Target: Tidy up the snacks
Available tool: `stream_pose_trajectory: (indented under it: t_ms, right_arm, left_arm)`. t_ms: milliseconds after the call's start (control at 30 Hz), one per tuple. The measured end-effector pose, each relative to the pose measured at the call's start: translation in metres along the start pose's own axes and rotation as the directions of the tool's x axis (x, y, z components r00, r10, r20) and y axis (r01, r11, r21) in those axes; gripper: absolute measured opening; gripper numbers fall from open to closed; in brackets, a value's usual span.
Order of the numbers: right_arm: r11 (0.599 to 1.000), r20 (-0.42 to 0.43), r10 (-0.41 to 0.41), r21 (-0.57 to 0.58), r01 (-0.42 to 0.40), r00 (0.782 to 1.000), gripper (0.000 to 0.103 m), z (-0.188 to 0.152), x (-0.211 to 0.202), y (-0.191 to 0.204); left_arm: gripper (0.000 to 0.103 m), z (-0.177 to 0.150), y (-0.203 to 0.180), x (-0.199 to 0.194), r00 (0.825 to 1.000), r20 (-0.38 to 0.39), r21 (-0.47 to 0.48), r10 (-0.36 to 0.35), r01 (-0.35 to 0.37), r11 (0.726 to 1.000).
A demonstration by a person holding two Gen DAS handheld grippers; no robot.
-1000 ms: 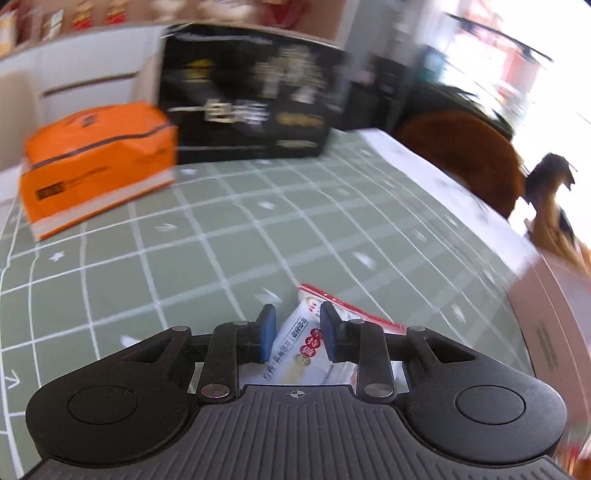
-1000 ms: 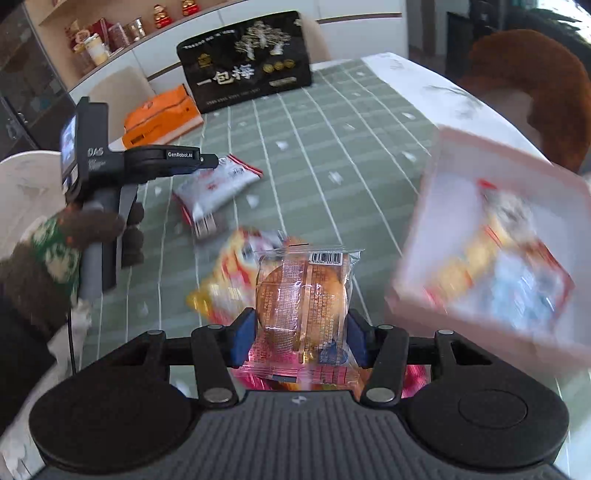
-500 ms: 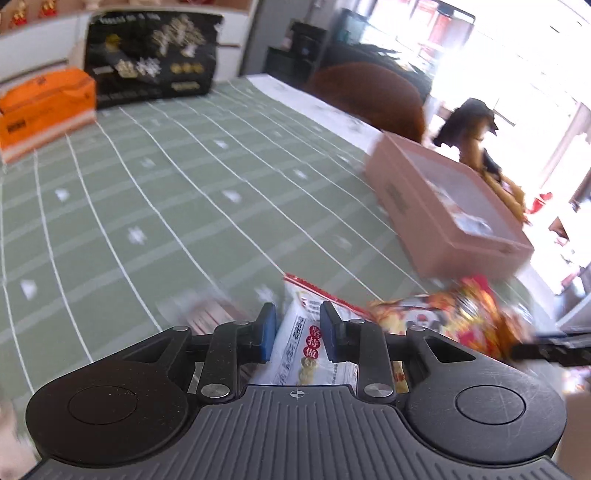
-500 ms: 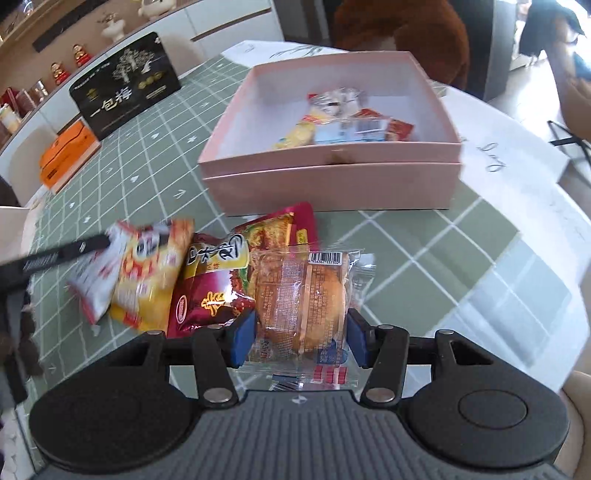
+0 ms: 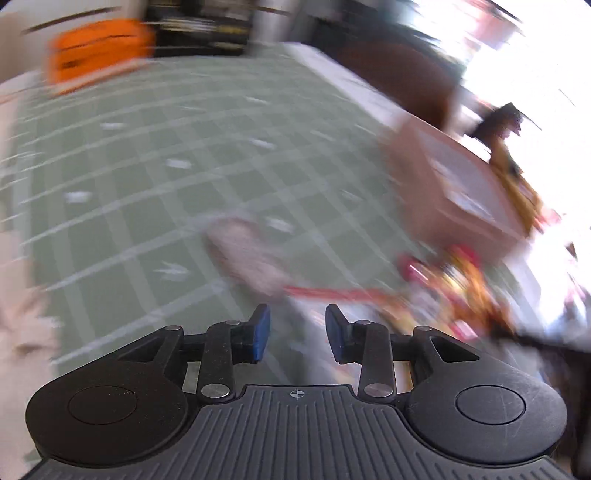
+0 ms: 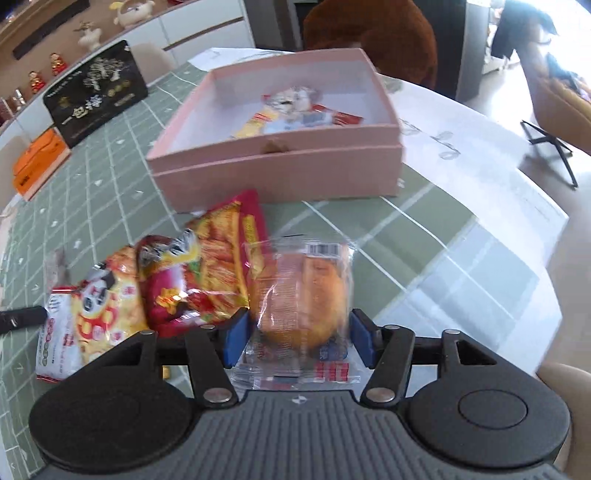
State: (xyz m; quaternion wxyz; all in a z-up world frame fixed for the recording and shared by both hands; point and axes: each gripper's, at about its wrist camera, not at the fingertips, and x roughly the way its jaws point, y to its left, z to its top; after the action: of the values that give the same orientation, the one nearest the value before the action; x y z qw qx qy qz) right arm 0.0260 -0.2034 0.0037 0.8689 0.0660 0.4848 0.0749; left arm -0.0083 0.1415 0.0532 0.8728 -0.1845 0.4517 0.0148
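Note:
In the right wrist view my right gripper (image 6: 297, 339) hangs over the green checked cloth. Its jaws are opening, and a clear-wrapped bun (image 6: 306, 295) sits loose between the blue pads, a gap on each side. Beside it lie an orange-red packet (image 6: 225, 251), a red packet (image 6: 170, 280), a yellow panda packet (image 6: 107, 306) and a white packet (image 6: 55, 343). Behind them stands the open pink box (image 6: 280, 173) with several snacks inside. The left wrist view is blurred. My left gripper (image 5: 297, 334) is opening, and the white packet (image 5: 306, 325) lies smeared below its pads, not pinched.
A black gift box (image 6: 96, 92) and an orange box (image 6: 37, 162) stand at the far left of the table. A brown chair (image 6: 369, 33) is behind the pink box. White paper (image 6: 480, 147) covers the table's right side up to its edge.
Both pairs of jaws have spread. The white packet has slipped out of the left pads, and the bun now sits loose between the right ones. The right gripper sank toward the snack pile.

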Motion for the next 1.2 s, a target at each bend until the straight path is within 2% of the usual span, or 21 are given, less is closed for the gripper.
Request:
stream_pose_trajectory:
  t_ms: [33, 100, 167, 300, 400, 500, 600, 700, 800, 933, 1033, 1100, 1200]
  right_arm:
    - [1.000, 0.001, -0.006, -0.001, 0.006, 1.000, 0.060, -0.002, -0.001, -0.002]
    - [1.000, 0.002, -0.010, -0.007, 0.010, 1.000, 0.060, -0.006, -0.004, -0.004]
    - [1.000, 0.003, -0.010, -0.007, 0.010, 1.000, 0.061, -0.009, -0.006, -0.004]
    - [1.000, 0.002, -0.003, -0.005, 0.003, 1.000, 0.066, -0.014, -0.008, 0.001]
    - [1.000, 0.003, -0.013, -0.021, 0.013, 1.000, 0.070, -0.017, -0.008, 0.007]
    - [0.998, 0.008, -0.035, -0.048, 0.035, 0.999, 0.070, -0.019, -0.006, 0.013]
    - [0.997, 0.012, -0.047, -0.060, 0.048, 0.999, 0.070, -0.020, -0.006, 0.015]
    - [0.997, 0.013, -0.046, -0.059, 0.047, 0.999, 0.070, -0.020, -0.007, 0.014]
    - [0.996, 0.029, -0.052, -0.074, 0.054, 0.998, 0.070, -0.021, -0.012, 0.012]
    - [0.991, 0.069, -0.060, -0.113, 0.067, 0.996, 0.070, -0.020, -0.021, 0.012]
    - [0.991, 0.080, -0.063, -0.116, 0.072, 0.995, 0.070, -0.016, -0.024, 0.014]
    - [0.992, 0.094, -0.047, -0.114, 0.058, 0.994, 0.070, -0.014, -0.028, 0.017]
    - [0.987, 0.115, 0.030, -0.160, -0.011, 0.993, 0.070, -0.014, -0.040, 0.033]
  left_arm:
    - [0.037, 0.004, 0.006, 0.001, 0.999, 0.019, -0.046, 0.032, -0.031, 0.998]
    - [0.037, 0.011, 0.017, 0.008, 0.998, 0.026, -0.122, 0.048, -0.045, 0.992]
    - [0.037, 0.018, 0.019, 0.018, 0.998, 0.021, -0.145, 0.054, -0.051, 0.988]
    - [0.037, 0.032, 0.004, 0.040, 0.995, 0.046, -0.083, 0.089, -0.085, 0.993]
    - [0.040, 0.039, -0.017, 0.054, 0.993, 0.064, 0.033, 0.097, -0.099, 0.995]
    - [0.048, 0.037, -0.037, 0.065, 0.991, 0.076, 0.175, 0.106, -0.118, 0.977]
    - [0.047, 0.029, -0.048, 0.067, 0.990, 0.085, 0.281, 0.113, -0.133, 0.950]
    - [0.044, 0.017, -0.045, 0.059, 0.996, 0.069, 0.306, 0.058, -0.076, 0.949]
    - [0.042, 0.003, -0.040, 0.043, 0.998, 0.034, 0.332, 0.048, -0.056, 0.941]
    - [0.043, -0.018, -0.034, 0.024, 0.997, 0.000, 0.364, 0.072, -0.067, 0.929]
    - [0.043, -0.025, -0.030, 0.015, 0.995, -0.021, 0.357, 0.094, -0.080, 0.931]
    - [0.043, -0.026, -0.029, 0.011, 0.993, -0.048, 0.354, 0.106, -0.083, 0.932]
    - [0.043, -0.028, -0.024, 0.004, 0.992, -0.075, 0.328, 0.102, -0.072, 0.942]
